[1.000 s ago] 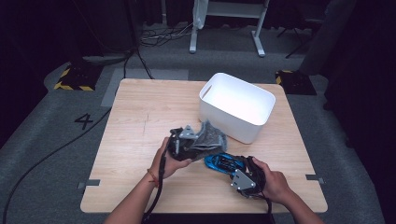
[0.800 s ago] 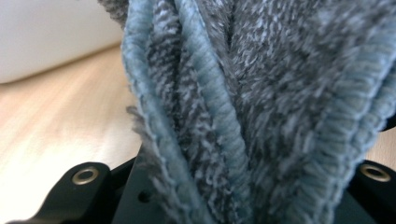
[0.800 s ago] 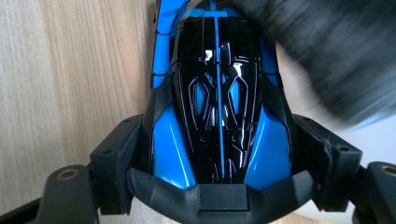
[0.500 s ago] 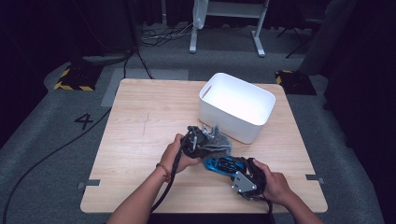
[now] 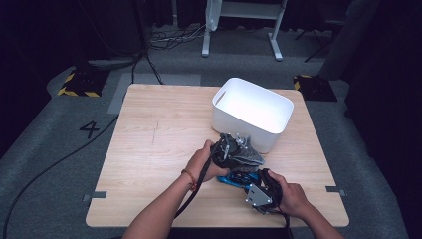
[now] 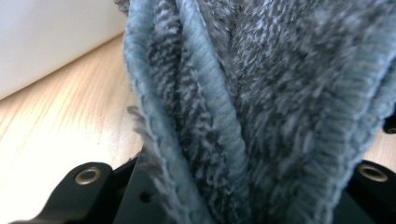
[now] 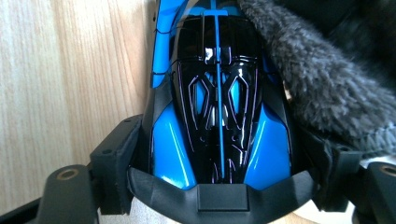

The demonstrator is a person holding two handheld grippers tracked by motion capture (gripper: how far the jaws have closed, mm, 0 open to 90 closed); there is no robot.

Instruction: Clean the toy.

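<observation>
Where the high view looks down on the table [image 5: 149, 129], the left gripper [image 5: 230, 151] sits near the middle, toward the near edge, with a grey cloth [image 5: 246, 155] bunched at its tip. The cloth lies just near of a white bin [image 5: 252, 112] and partly over a blue toy car [image 5: 238, 178]. The right gripper [image 5: 260, 191] is to the near right, its front at the car's right end.

From the left gripper view, the cloth [image 6: 261, 102] rises out from between the jaws, folded into ridges, so the jaws are clamped on it. Table [image 6: 60, 121] shows at left, with the bin's white wall [image 6: 51, 32] at far left.

From the right gripper view, the car [image 7: 217, 102], blue with a glossy black top, stands lengthwise between the jaws, which press against both its flanks: clamped on the car. The cloth [image 7: 322, 88] lies against the car's right side and over the right jaw. Bare table [image 7: 70, 70] is at left.
</observation>
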